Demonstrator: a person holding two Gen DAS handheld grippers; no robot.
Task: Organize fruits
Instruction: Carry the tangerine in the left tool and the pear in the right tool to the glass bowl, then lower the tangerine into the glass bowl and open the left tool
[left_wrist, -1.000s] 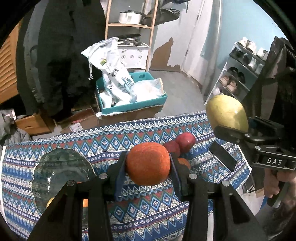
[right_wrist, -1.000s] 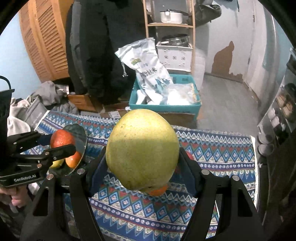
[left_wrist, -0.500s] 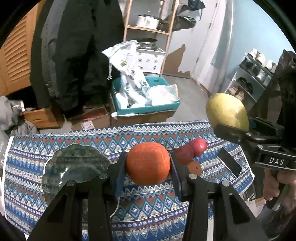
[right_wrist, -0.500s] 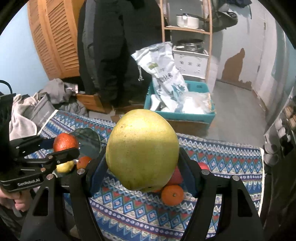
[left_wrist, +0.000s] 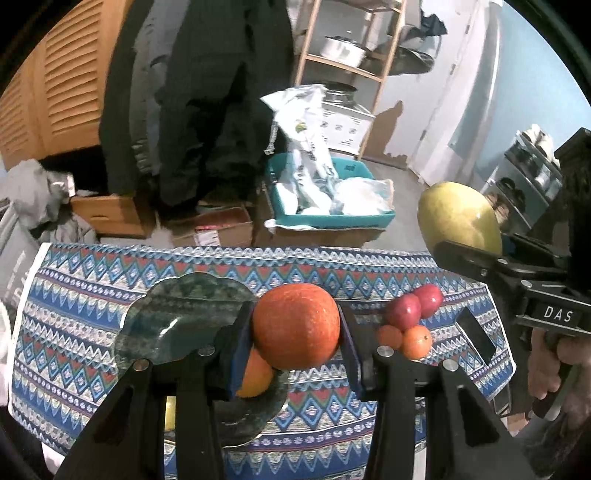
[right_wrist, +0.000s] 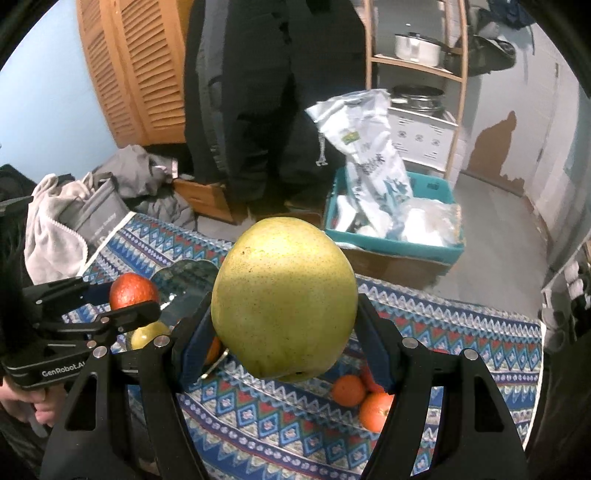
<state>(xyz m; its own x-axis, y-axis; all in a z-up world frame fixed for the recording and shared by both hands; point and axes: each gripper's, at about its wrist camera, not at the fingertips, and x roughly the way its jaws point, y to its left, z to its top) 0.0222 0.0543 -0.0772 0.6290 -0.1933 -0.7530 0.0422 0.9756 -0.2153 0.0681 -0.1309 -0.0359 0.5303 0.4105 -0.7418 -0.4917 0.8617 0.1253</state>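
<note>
Two tongs are loaded: the left tongs (left_wrist: 295, 328) clamp a round red-orange orange (left_wrist: 296, 325), the right tongs (right_wrist: 284, 314) a large yellow-green pomelo (right_wrist: 283, 308). Both have pulled higher over the patterned tabletop (left_wrist: 332, 273) this past second, so the dark green glass plate (left_wrist: 177, 314), already holding fruit, looks next for the orange.

Cluttered home — coats (left_wrist: 207, 92), pots (right_wrist: 417, 46)

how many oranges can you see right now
4: one big orange clamped in the left gripper, one orange on the green plate, and two small oranges lying on the tablecloth by the red apples. Others may be hidden.
</note>
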